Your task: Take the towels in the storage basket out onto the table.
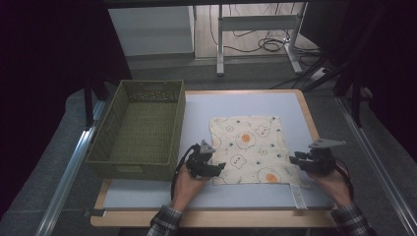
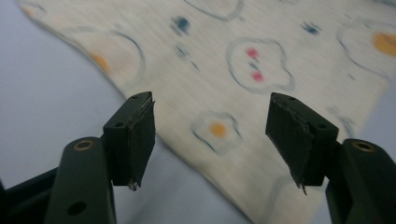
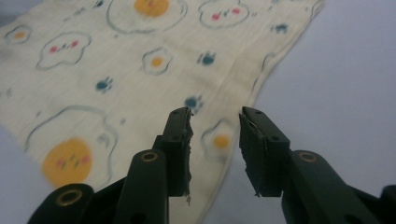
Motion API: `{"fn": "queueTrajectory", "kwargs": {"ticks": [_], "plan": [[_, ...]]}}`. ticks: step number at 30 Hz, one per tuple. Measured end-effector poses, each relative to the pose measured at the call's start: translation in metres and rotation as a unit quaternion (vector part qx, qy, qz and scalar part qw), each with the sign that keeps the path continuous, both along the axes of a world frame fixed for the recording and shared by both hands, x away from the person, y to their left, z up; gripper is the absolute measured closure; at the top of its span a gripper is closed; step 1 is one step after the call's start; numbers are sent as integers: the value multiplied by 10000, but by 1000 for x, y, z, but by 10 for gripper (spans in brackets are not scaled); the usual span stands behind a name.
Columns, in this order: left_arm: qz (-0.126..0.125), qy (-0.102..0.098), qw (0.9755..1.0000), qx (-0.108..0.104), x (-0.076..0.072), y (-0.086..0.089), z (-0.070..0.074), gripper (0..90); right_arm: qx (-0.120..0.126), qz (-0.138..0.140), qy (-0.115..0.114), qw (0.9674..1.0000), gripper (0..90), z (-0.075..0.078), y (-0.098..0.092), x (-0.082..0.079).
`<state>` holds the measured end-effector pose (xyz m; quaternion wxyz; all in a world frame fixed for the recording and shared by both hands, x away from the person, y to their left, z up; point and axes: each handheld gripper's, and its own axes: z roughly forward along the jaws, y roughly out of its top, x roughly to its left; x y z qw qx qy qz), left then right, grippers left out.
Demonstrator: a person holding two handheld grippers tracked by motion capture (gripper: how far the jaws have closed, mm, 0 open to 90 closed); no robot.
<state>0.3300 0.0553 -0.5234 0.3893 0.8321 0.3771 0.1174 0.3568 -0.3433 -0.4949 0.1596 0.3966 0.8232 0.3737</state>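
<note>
High view, near edge: two hands in plaid sleeves come in from the bottom, each with a black gripper. Left hand [image 1: 186,183] holds the left gripper [image 1: 220,167] at the near left corner of the cloth [image 1: 251,147]. Right hand [image 1: 336,184] holds the right gripper [image 1: 293,160] at the cloth's near right edge. A white tag [image 1: 297,195] lies on the table just past the cloth's near right corner.

Left gripper view: jaws spread wide, nothing between them. They sit just above the cloth's [image 2: 261,93] edge, where it meets the bare grey table [image 2: 42,93]. Contact with the cloth cannot be told.

Right gripper view: jaws parted by a narrower gap, nothing held. The cloth's [image 3: 116,84] hem runs under the gap, and one small fried-egg print shows between the tips.

Cloth: cream, printed with fried eggs, cloud faces and small blue marks. It lies flat and spread on the right half of the grey table top [image 1: 206,105].

Left of the cloth: a green woven basket [image 1: 101,142], rectangular, standing on the table's left side, apart from the cloth.

Far: a white desk frame [image 1: 255,22] and black cables [image 1: 268,44] on the floor.
</note>
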Motion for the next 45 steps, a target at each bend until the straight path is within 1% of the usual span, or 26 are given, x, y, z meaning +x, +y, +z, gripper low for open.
{"fn": "queueTrajectory", "kwargs": {"ticks": [2, 3, 4, 5, 8, 9, 10, 11, 12, 14, 15, 16, 18, 20, 21, 22, 23, 24, 30, 34, 36, 37, 38, 40, 43, 45], "plan": [[-95, -33, 9999, 20, -16, 5, -5, 365, 11, 20, 80, 10000, 646, -2, -6, -16], [-157, -64, 9998, -61, -27, 9, -6, 400, -1, 63, 98, 9999, 646, -4, -11, -32], [-157, -64, 9998, -61, -27, 9, -6, 414, -1, 63, 98, 9999, 646, -4, -11, -32], [-202, -71, 9997, -100, -34, 12, -6, 414, -2, 69, 102, 9999, 645, -4, -12, -36], [-358, -125, 9991, -206, -45, 13, -6, 462, -15, 144, 96, 9998, 637, -9, -14, -58], [-391, -155, 9990, -170, -48, 11, -7, 475, 0, 165, 102, 9998, 635, -12, -14, -61], [-400, -216, 9990, -43, -49, 9, -8, 475, 0, 165, 102, 9998, 635, -12, -14, -61], [-424, -253, 9987, 109, -48, 4, -13, 494, -49, 180, 138, 9997, 632, -17, -12, -62], [-424, -253, 9987, 109, -48, 4, -13, 508, -49, 180, 138, 9997, 632, -17, -12, -62], [-447, -237, 9984, 237, -45, -1, -18, 528, -203, 165, 133, 9996, 640, -23, -9, -61], [-436, -261, 9985, 224, -44, -4, -17, 541, -193, 157, 93, 9996, 651, -23, -9, -61], [-446, -252, 9984, 250, -44, -5, -16, 633, -216, 108, 108, 9996, 732, -23, -8, -61], [-463, -268, 9981, 320, -46, -9, -16, 758, -130, 128, 174, 9997, 833, -23, -8, -61], [-481, -302, 9976, 400, -48, -12, -15, 840, -106, 137, 191, 9997, 863, -23, -7, -62], [-485, -305, 9975, 412, -49, -12, -15, 851, -147, 133, 157, 9997, 866, -23, -6, -63], [-517, -237, 9978, 347, -49, -11, -14, 856, -169, 133, 137, 9997, 867, -23, -5, -64], [-551, -133, 9981, 235, -49, -9, -14, 857, -169, 142, 142, 9997, 867, -22, -5, -66], [-572, -103, 9981, 182, -51, -7, -14, 856, -149, 161, 147, 9997, 867, -22, -5, -68], [-658, -8, 9978, 32, -74, 9, -11, 842, -71, 376, 235, 9990, 865, -21, -4, -89], [-701, 40, 9975, 18, -94, 15, -13, 829, -29, 535, 305, 9981, 864, -22, -2, -109], [-717, 106, 9974, -22, -100, 18, -15, 797, -45, 600, 333, 9976, 861, -23, -1, -118], [-696, 86, 9975, -74, -102, 20, -14, 753, -50, 622, 334, 9975, 858, -22, -1, -120], [-610, 29, 9981, -120, -102, 23, -12, 690, -52, 618, 324, 9976, 849, -21, -2, -122], [-357, -79, 9992, -190, -96, 29, -6, 613, -62, 584, 242, 9980, 810, -18, -3, -121], [-132, 1, 9994, -326, -76, 32, 3, 519, -50, 487, 142, 9987, 745, -13, -4, -108], [-50, -74, 9996, -263, -62, 27, 6, 486, -62, 433, 71, 9990, 715, -11, -2, -95]]}}
